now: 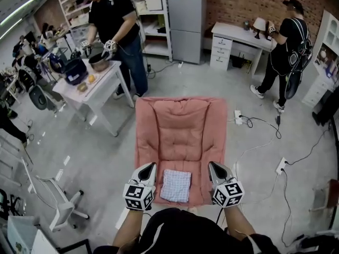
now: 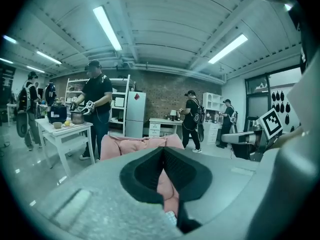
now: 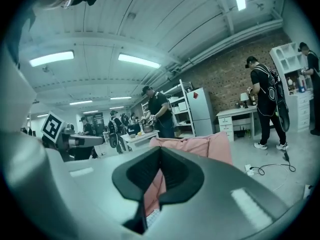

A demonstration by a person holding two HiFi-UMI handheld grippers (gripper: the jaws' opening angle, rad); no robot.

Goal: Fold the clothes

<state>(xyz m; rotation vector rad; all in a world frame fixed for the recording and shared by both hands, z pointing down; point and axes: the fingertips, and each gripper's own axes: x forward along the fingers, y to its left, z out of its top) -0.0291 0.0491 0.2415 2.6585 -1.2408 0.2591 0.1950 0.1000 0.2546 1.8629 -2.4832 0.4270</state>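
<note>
Head view: a folded checked cloth point(image 1: 176, 186) lies at the near end of a pink padded seat point(image 1: 180, 123). It sits between the left gripper point(image 1: 148, 171) and the right gripper point(image 1: 216, 170), touching neither. Farther back a person point(image 1: 114, 20) stands at a white desk point(image 1: 92, 89).

Left gripper view: the jaws are clenched together with nothing in them. The pink padded seat point(image 2: 135, 144) rises beyond them, and a sliver of the cloth point(image 2: 171, 217) shows low down.

Right gripper view: these jaws are likewise pressed together and empty, with the seat point(image 3: 200, 145) behind and an edge of the cloth point(image 3: 152, 217) below
</note>
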